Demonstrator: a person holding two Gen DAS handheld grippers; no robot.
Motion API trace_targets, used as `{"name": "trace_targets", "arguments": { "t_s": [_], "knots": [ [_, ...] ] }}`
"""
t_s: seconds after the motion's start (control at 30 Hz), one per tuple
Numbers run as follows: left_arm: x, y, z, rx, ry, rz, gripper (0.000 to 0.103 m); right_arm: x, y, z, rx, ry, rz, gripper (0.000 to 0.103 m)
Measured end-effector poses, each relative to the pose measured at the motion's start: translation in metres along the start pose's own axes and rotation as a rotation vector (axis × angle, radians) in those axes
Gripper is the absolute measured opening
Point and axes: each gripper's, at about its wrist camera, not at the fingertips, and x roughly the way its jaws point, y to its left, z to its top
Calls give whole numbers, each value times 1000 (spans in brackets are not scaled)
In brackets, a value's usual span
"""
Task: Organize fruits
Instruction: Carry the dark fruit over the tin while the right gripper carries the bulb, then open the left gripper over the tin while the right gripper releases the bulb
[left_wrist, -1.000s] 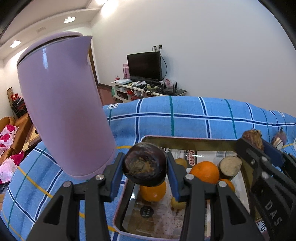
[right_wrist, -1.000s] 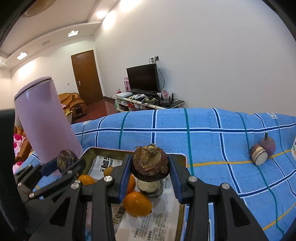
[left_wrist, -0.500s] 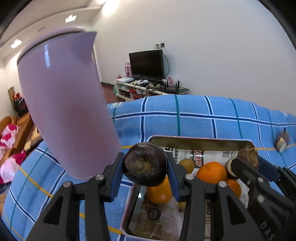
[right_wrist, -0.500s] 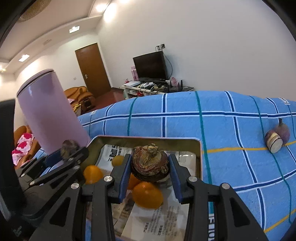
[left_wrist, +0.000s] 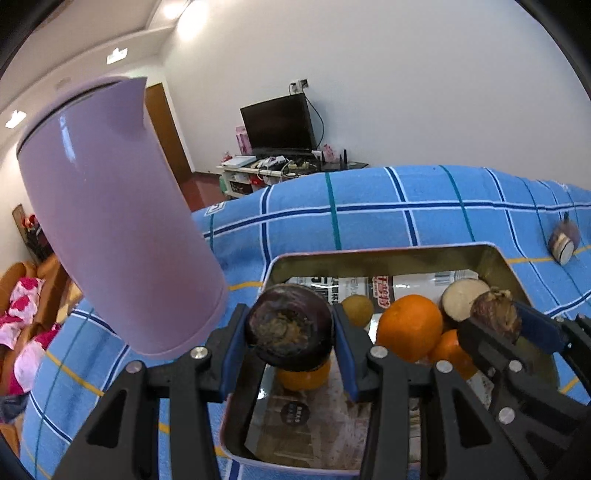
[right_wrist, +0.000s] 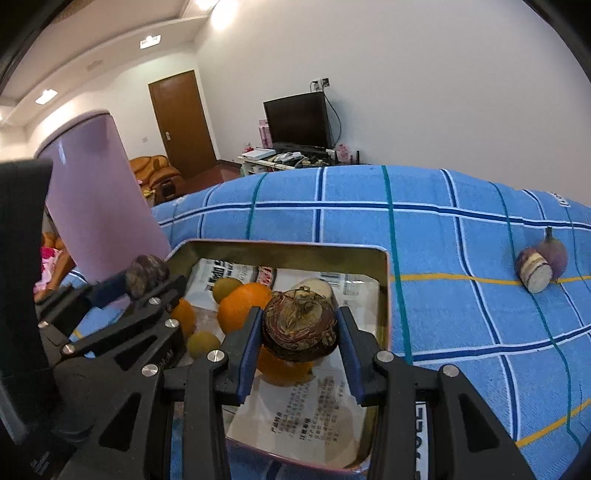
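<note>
My left gripper (left_wrist: 290, 332) is shut on a dark purple round fruit (left_wrist: 290, 321) and holds it above the near left corner of a metal tray (left_wrist: 388, 254) lined with newspaper. My right gripper (right_wrist: 300, 332) is shut on a brown scaly round fruit (right_wrist: 300, 321) over the same tray (right_wrist: 280, 245). Each gripper shows in the other's view: the right gripper (left_wrist: 495, 321) at the tray's right side, the left gripper (right_wrist: 144, 273) at its left. In the tray lie oranges (left_wrist: 410, 326), small yellow-green fruits (right_wrist: 202, 343) and a cut pale piece (left_wrist: 461, 299).
A tall lilac kettle (left_wrist: 110, 214) stands on the blue checked cloth (right_wrist: 443, 229) just left of the tray. A cut purple fruit (right_wrist: 541, 260) lies on the cloth far to the right. Beyond are a TV stand, a door and a sofa.
Both grippers keep their fruit. The left wrist view has rolled a little, and in it the right gripper with its fruit now sits lower, close over the tray's right side.
</note>
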Motion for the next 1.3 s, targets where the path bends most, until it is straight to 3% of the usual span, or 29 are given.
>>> {"name": "trace_targets", "arguments": {
  "t_s": [0.3,0.5,0.53,0.57,0.63,0.67,0.77,0.9,1.0,1.17,1.23,1.3],
  "knots": [
    [4,3,-2,-5,18,4,46,1,-1,-2,-6,10,32,42],
    [2,7,-2,-29,8,-15,49,2,-8,-2,23,35,141,43],
    [0,8,-1,-34,-1,-15,56,2,-9,-1,30,37,156,43],
    [-3,9,-1,-41,-17,-8,71,1,-10,-1,36,30,171,43],
    [-9,12,-1,-57,-47,20,90,-3,-12,0,48,15,195,44],
    [-12,15,0,-68,-65,33,96,-5,-14,1,58,5,213,45],
    [-19,20,1,-95,-104,32,103,-10,-22,3,100,-21,241,55],
    [-21,17,1,-94,-121,11,103,-19,-36,6,184,-74,301,56],
    [-24,11,1,-79,-138,14,103,-28,-40,8,188,-128,255,63],
    [-28,4,-1,-80,-142,-18,103,-41,-36,12,127,-225,56,65],
    [-27,1,-1,-81,-143,-20,103,-43,-34,13,105,-249,-19,75],
    [-27,1,-2,-93,-145,-28,103,-46,-35,13,102,-280,-63,77]
  ]
}}
